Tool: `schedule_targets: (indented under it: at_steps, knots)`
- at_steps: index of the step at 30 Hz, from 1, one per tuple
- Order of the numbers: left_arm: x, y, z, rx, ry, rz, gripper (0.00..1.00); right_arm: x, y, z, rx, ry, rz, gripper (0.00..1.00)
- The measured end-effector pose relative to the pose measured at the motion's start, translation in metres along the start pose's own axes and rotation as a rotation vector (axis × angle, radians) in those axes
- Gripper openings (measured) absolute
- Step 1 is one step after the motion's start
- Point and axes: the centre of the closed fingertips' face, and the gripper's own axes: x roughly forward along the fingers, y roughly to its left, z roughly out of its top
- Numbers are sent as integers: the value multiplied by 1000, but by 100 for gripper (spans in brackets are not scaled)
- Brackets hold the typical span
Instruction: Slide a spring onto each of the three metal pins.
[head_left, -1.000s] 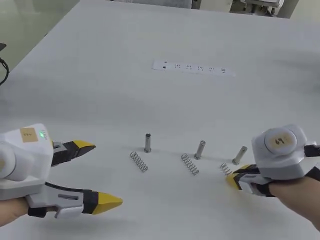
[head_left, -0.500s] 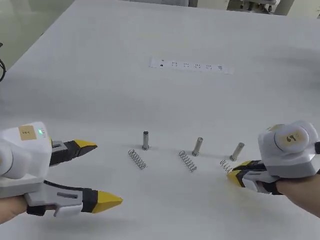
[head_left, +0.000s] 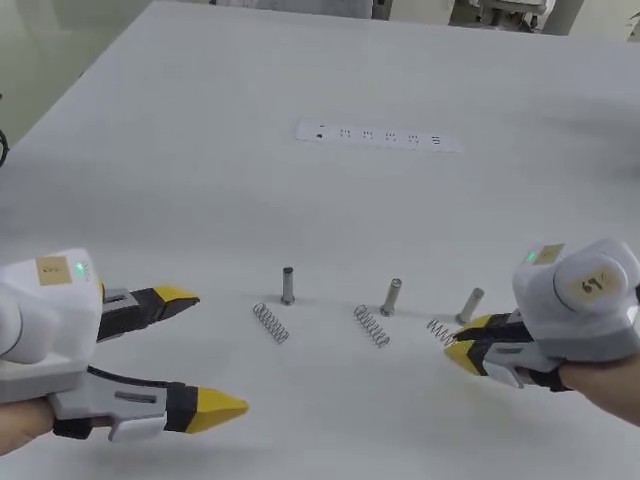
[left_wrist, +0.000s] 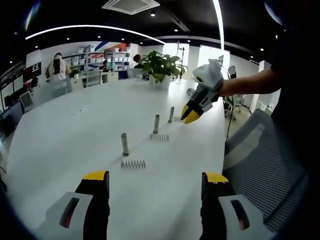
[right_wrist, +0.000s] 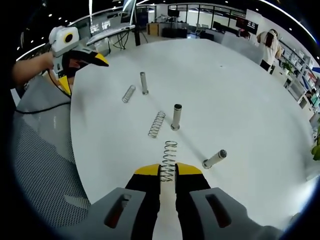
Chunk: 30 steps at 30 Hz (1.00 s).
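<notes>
White workbench: your right gripper had its jaws pinched on the near end of the right spring, which lay just beside the right pin. Middle spring and left spring lay loose, each near its own upright pin: middle pin, left pin. Your left gripper hovered at near left, jaws wide apart.

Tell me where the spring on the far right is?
In the head view, that spring lies on the table at the right end of the row, in front of the rightmost pin, its near end pinched by the right gripper.
</notes>
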Motion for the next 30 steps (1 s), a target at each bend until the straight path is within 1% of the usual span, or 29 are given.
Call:
schedule_targets:
  at_steps: [1,2,4,5,8,9,12,14,17,20,22,23,25,26,28,29,30]
  knots:
    - [0,-1,0,-2,-2,-3,70,0,1,1,-7,0,2,8]
    - [0,-2,1,-3,-6,-10,69,0,4,5,-37,-13,22,8]
    - [1,-4,3,-3,-7,-19,68,-1,6,7,-54,-13,25,8]
    - [2,-5,3,1,-6,-23,68,-1,9,11,-79,-21,39,8]
    - [4,-8,6,3,-10,-39,66,-2,12,15,-104,-28,50,8]
    - [5,-9,6,5,-10,-42,66,-3,15,17,-125,-36,61,8]
    - [7,-12,8,15,-11,-56,65,-3,18,20,-154,-36,73,8]
    - [9,-13,9,16,-14,-65,64,-4,22,23,-196,-41,91,8]
    - [12,-14,12,13,-24,-74,63,-5,25,25,-259,-35,109,8]
    - [15,-16,16,6,-41,-87,62,-5,30,27,-302,-29,125,8]
    - [19,-19,18,10,-43,-104,62,-6,34,29,-330,-33,140,8]
    - [20,-20,18,19,-43,-108,62,-6,36,30,-339,-35,147,8]
    - [24,-24,19,47,-45,-127,61,-6,41,33,-392,-43,165,8]
    - [26,-26,20,53,-47,-136,60,-6,43,33,-397,-36,167,8]
    - [28,-29,23,70,-61,-151,59,-5,46,33,-439,-30,175,8]
    - [30,-31,24,87,-64,-159,58,-5,47,33,-441,-28,175,8]
    - [31,-33,26,117,-73,-166,57,-5,47,33,-443,-25,177,8]
